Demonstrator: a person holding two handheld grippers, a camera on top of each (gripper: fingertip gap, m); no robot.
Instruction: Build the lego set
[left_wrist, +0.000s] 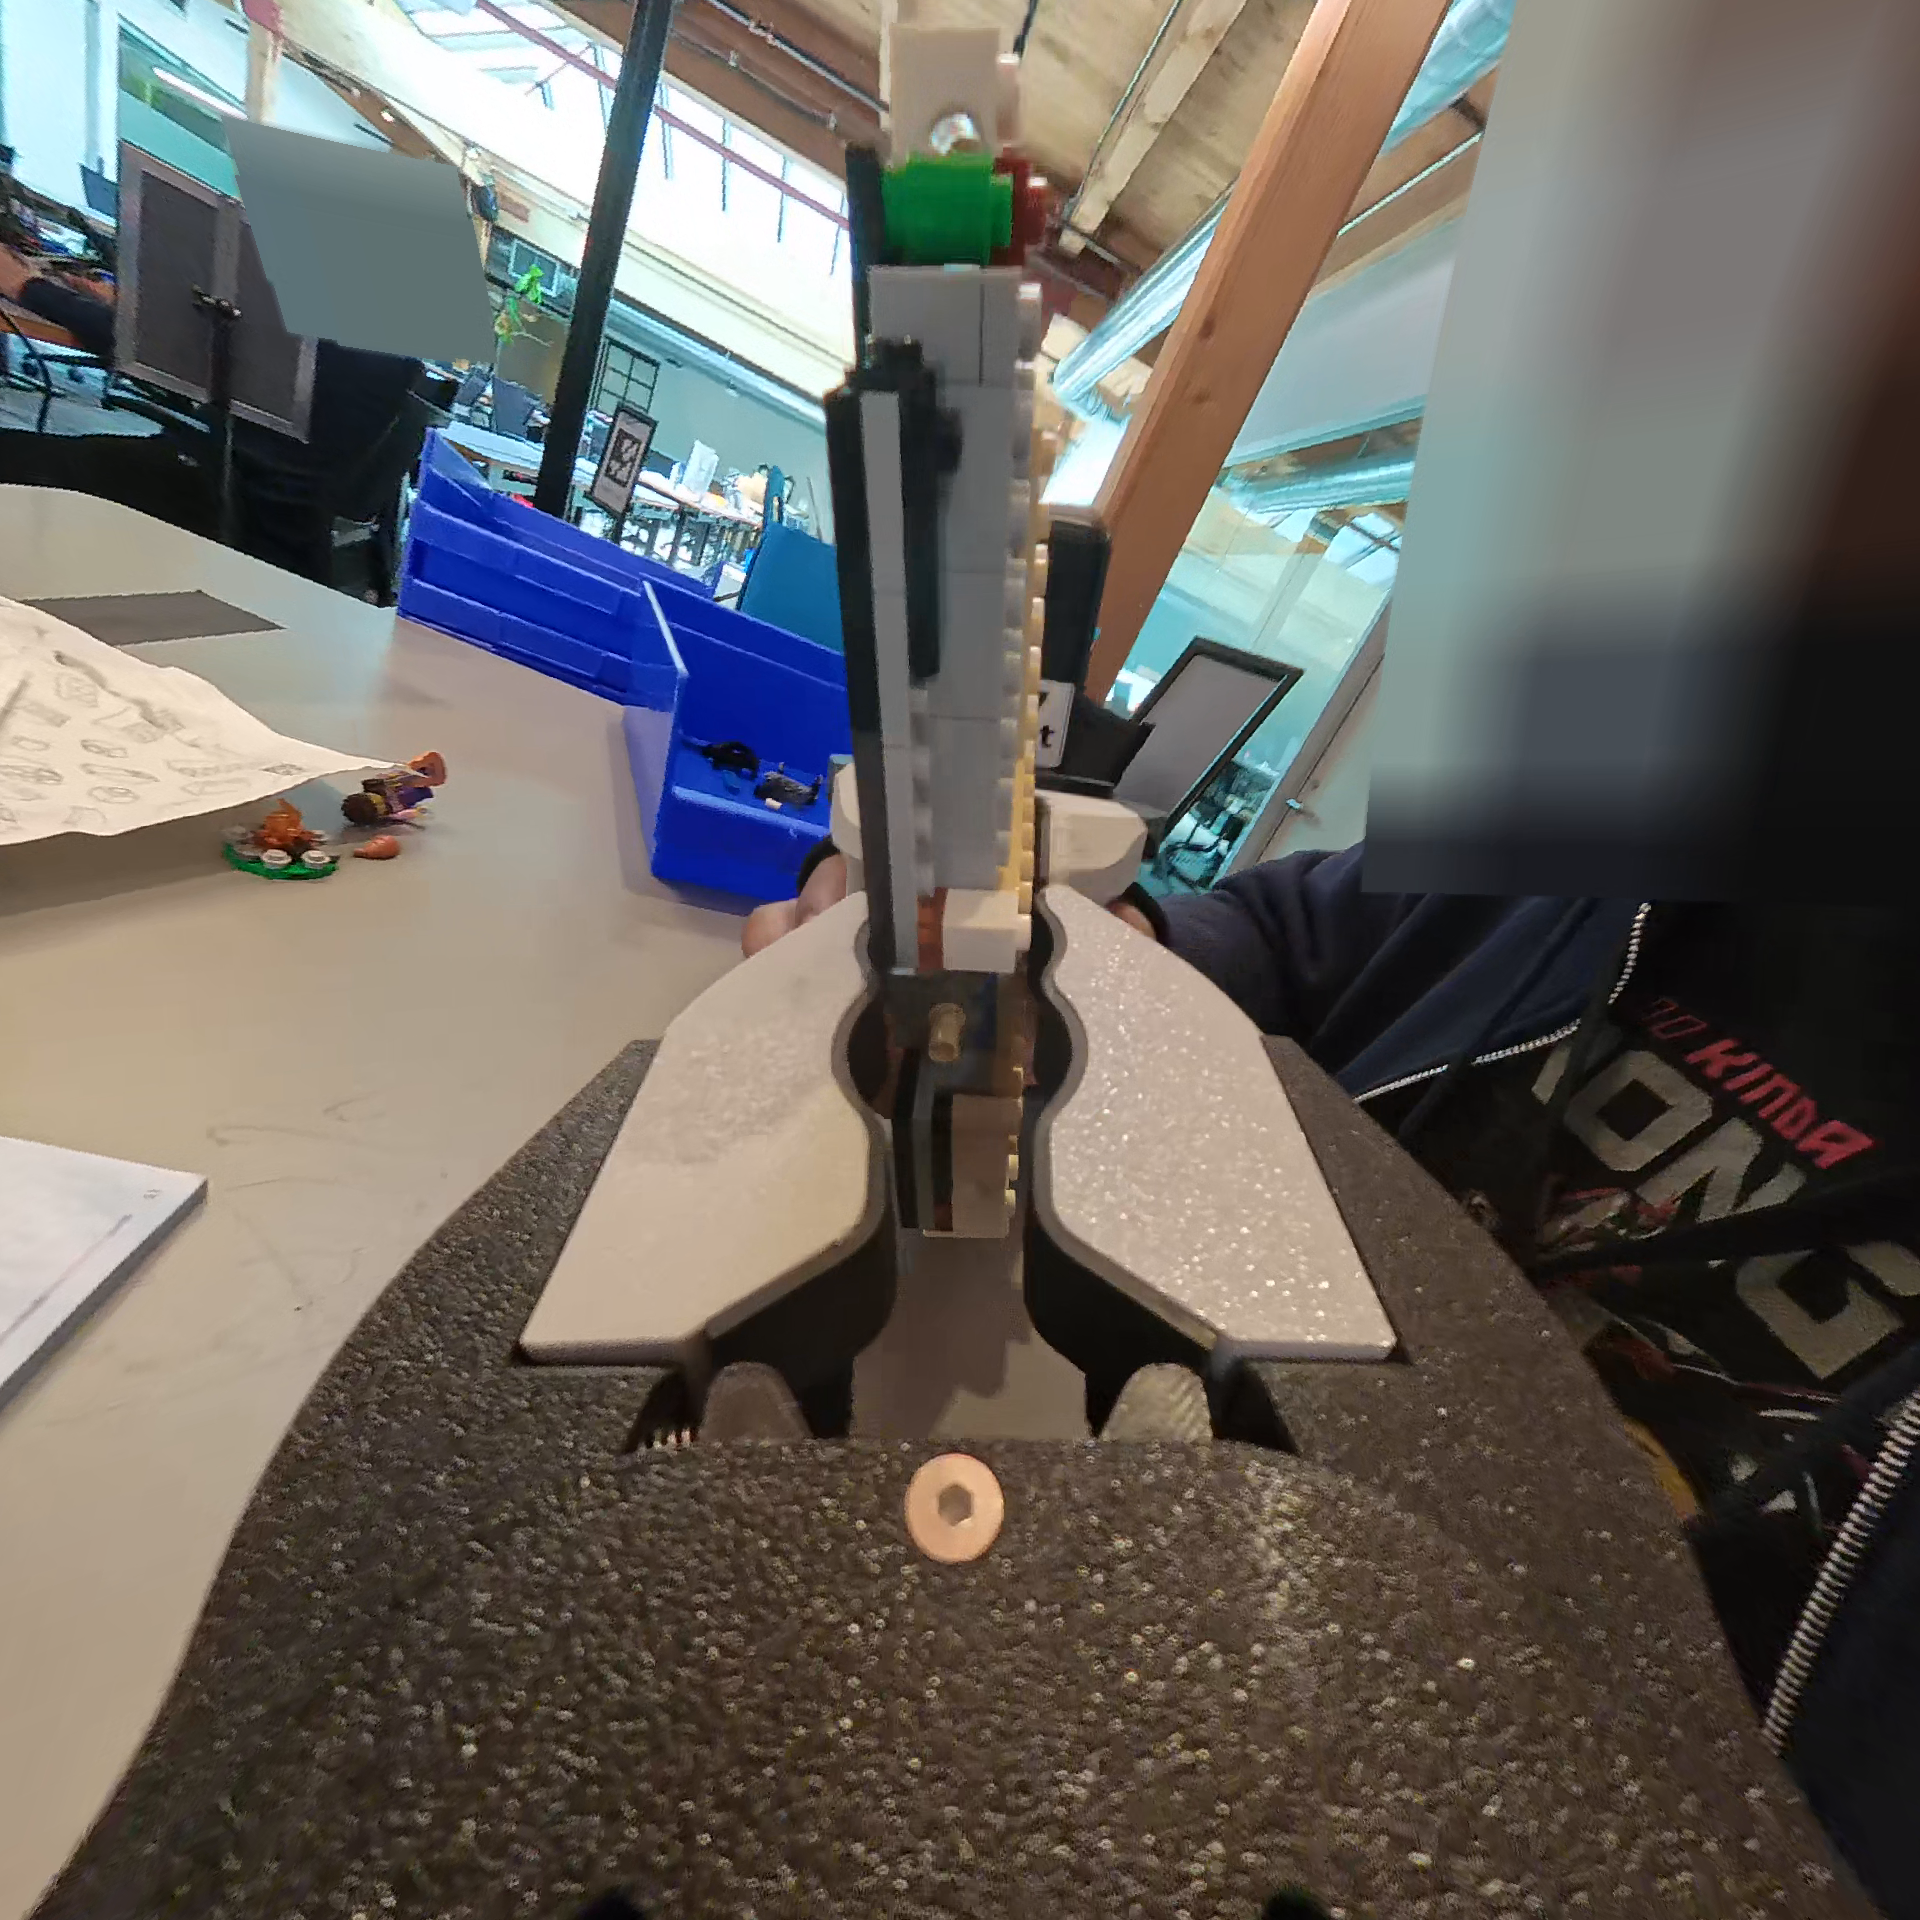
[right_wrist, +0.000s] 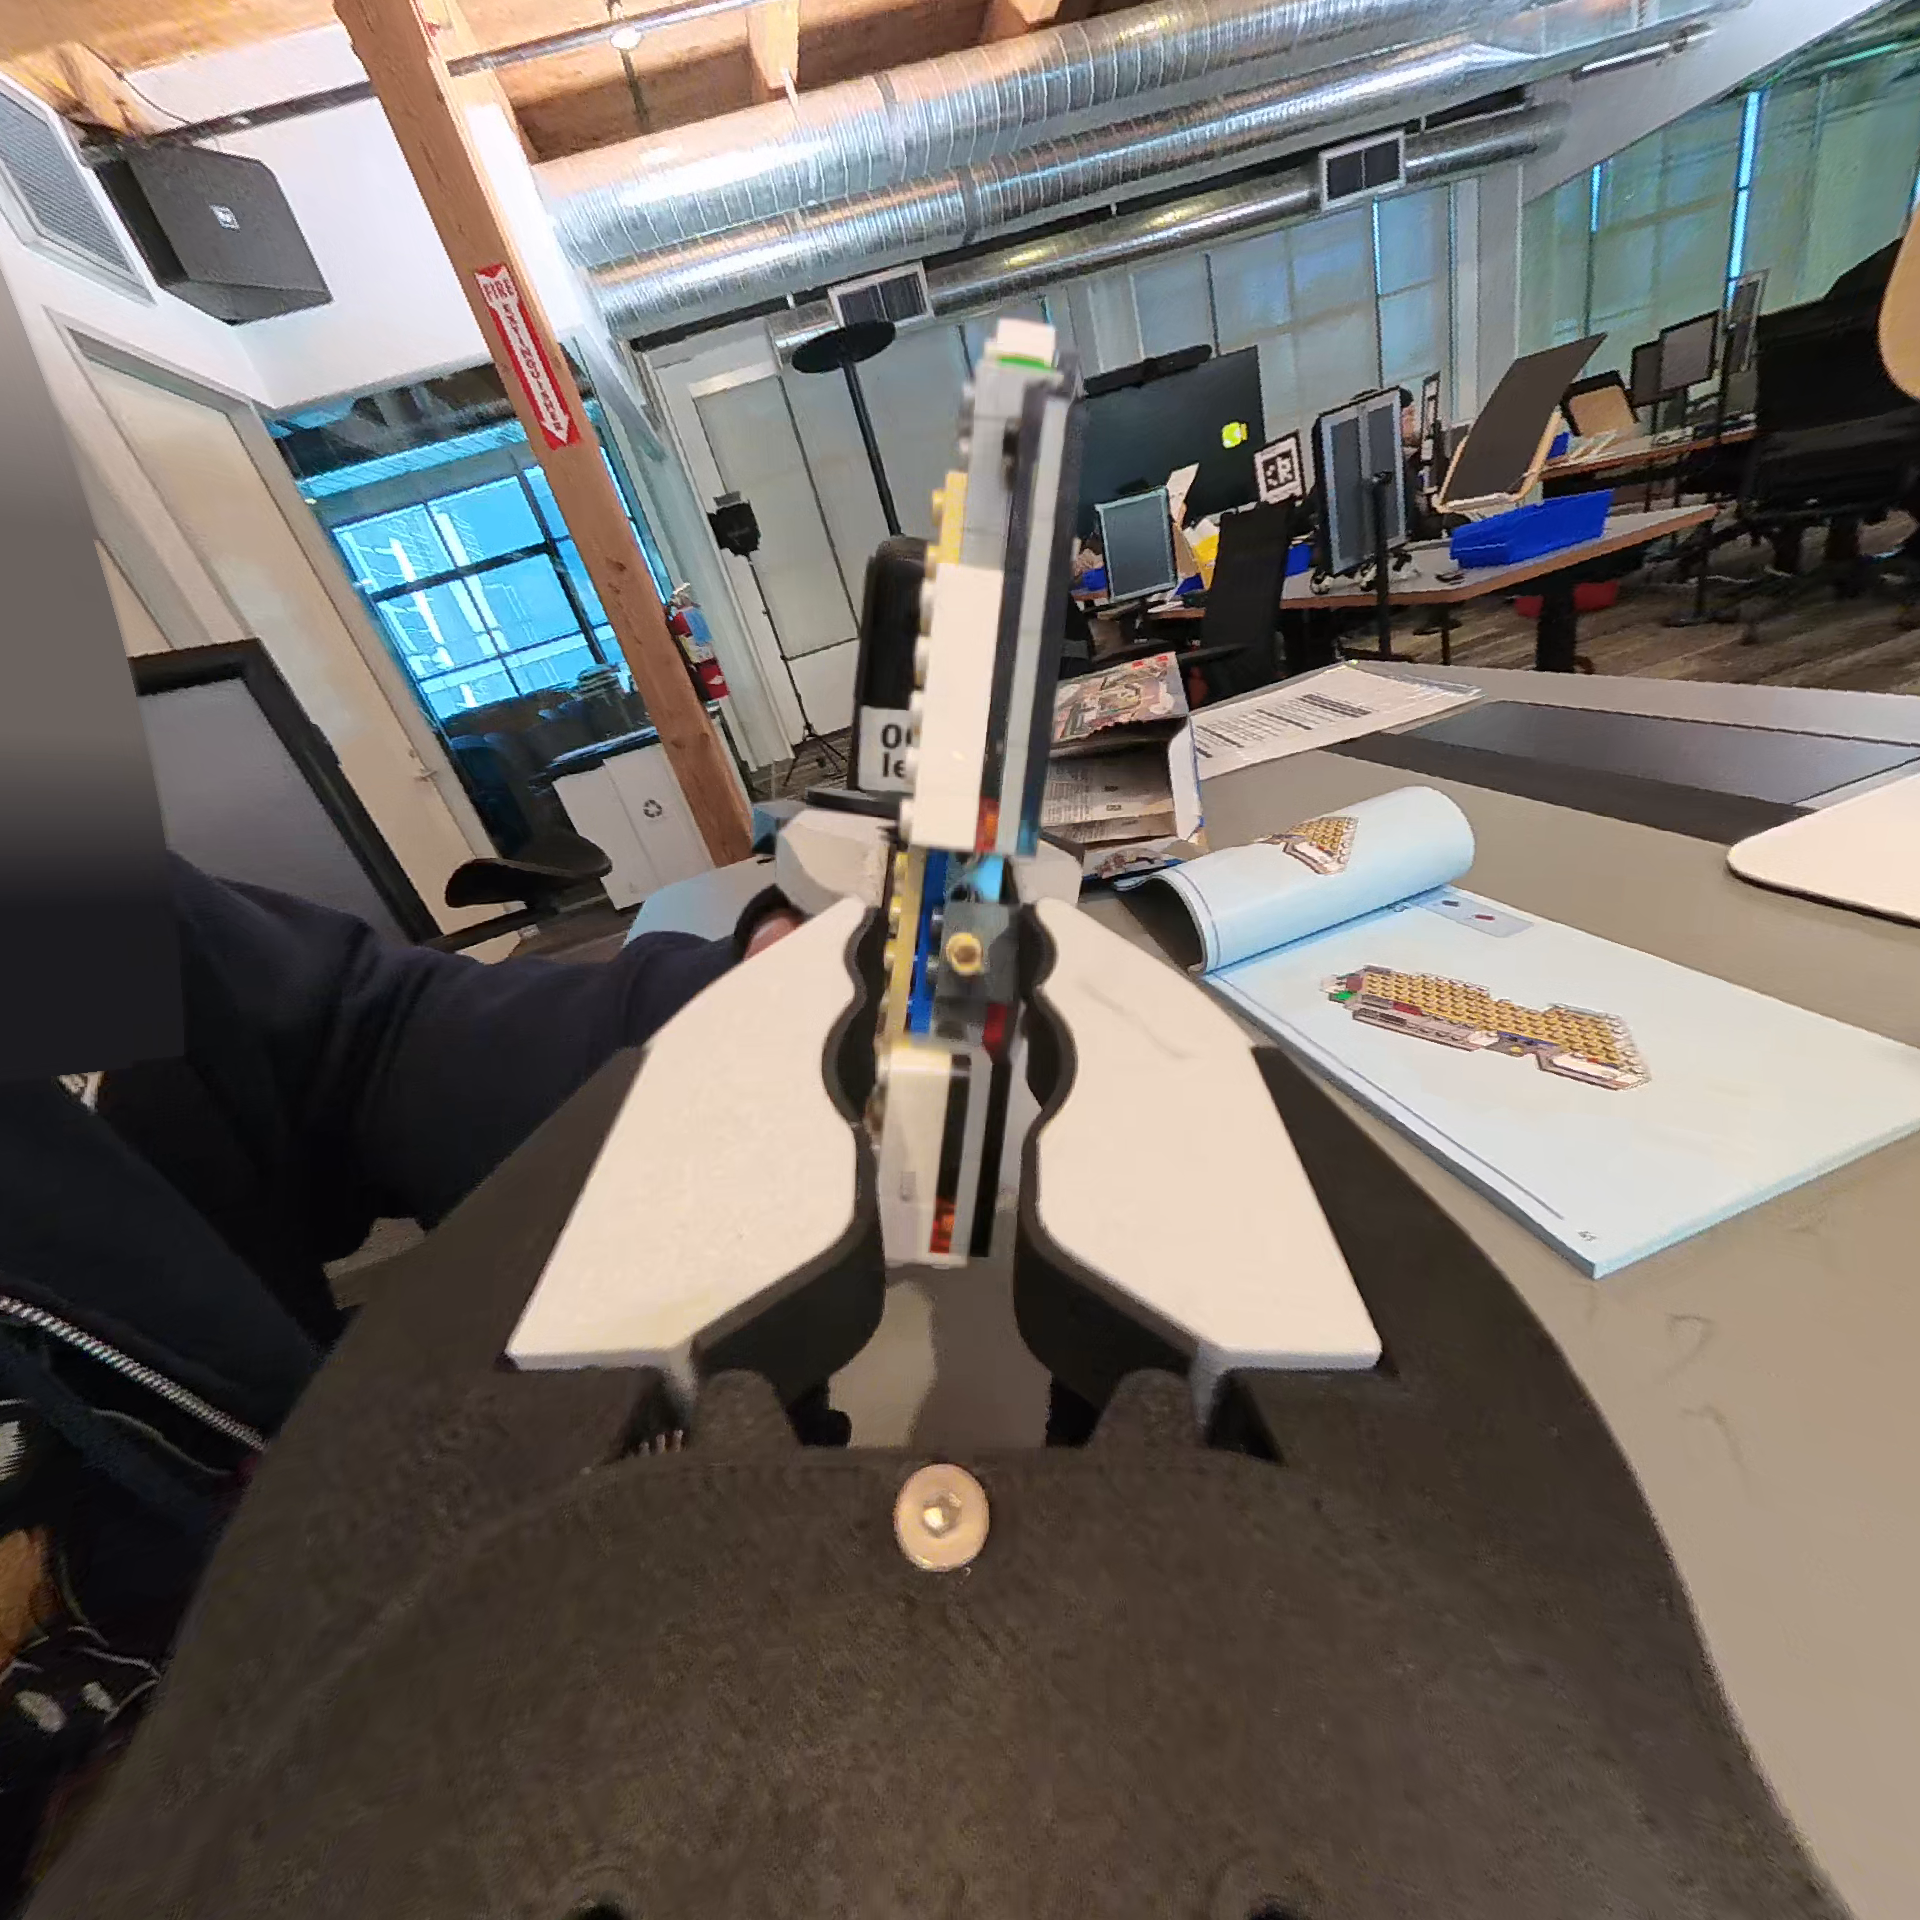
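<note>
A long flat brick-built model (left_wrist: 956, 582) of grey, black, white and tan plates, with a green piece at its top, stands edge-on above the table. My left gripper (left_wrist: 951, 935) is shut on its lower end, with both pads against its sides. In the right wrist view the same model (right_wrist: 971, 665) rises between the fingers of my right gripper (right_wrist: 951, 925), which is shut on it as well. Each view shows the other gripper's white fingers just behind the model: the right gripper (left_wrist: 1091, 831) in the left wrist view and the left gripper (right_wrist: 821, 852) in the right.
Blue bins (left_wrist: 748, 727) with small dark parts stand on the grey table (left_wrist: 416, 1039). A printed sheet (left_wrist: 125, 738) and small figure pieces (left_wrist: 384, 795) lie at the left. An open instruction booklet (right_wrist: 1558, 1039) lies at the right. A person's dark sleeve (right_wrist: 364, 1039) is close by. Only a small space, under 4 cm, lies between the two pairs of fingers.
</note>
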